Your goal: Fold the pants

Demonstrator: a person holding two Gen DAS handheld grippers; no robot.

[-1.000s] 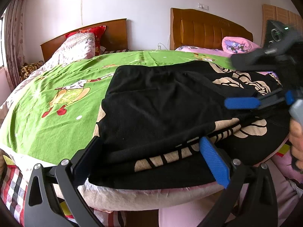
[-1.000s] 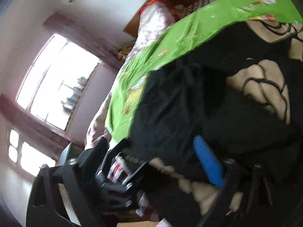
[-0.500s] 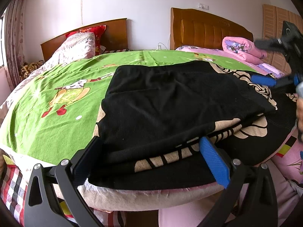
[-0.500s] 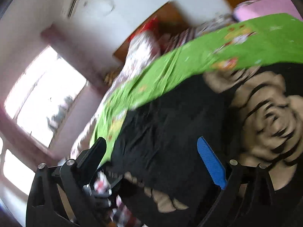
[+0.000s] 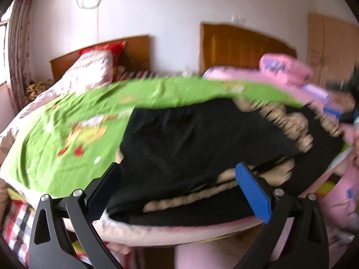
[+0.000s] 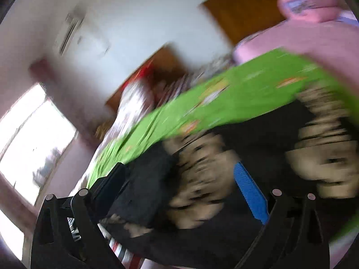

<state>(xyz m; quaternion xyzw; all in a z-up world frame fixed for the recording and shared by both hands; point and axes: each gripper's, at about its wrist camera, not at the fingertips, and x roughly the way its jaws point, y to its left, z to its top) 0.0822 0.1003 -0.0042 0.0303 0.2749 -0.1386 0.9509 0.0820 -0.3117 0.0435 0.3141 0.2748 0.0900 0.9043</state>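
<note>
Black pants (image 5: 202,139) lie folded on a black blanket with beige flower prints (image 5: 287,121) at the near end of the bed. My left gripper (image 5: 179,190) is open and empty, hovering just off the bed's near edge in front of the pants. My right gripper (image 6: 181,190) is open and empty too; its view is tilted and blurred, over the flower blanket (image 6: 202,179) with the pants (image 6: 145,190) to the left. The right gripper also shows at the far right of the left wrist view (image 5: 343,114).
A green cartoon sheet (image 5: 67,139) covers the bed. Wooden headboards (image 5: 242,44) and pillows (image 5: 89,69) stand at the back, pink bedding (image 5: 289,71) at the right. A checked cloth (image 5: 15,224) hangs below the bed edge. A window (image 6: 29,139) is at the left.
My right gripper has swung away from the pants to the right and up, with nothing in it. My left gripper has pulled back and risen slightly. The pants stay put.
</note>
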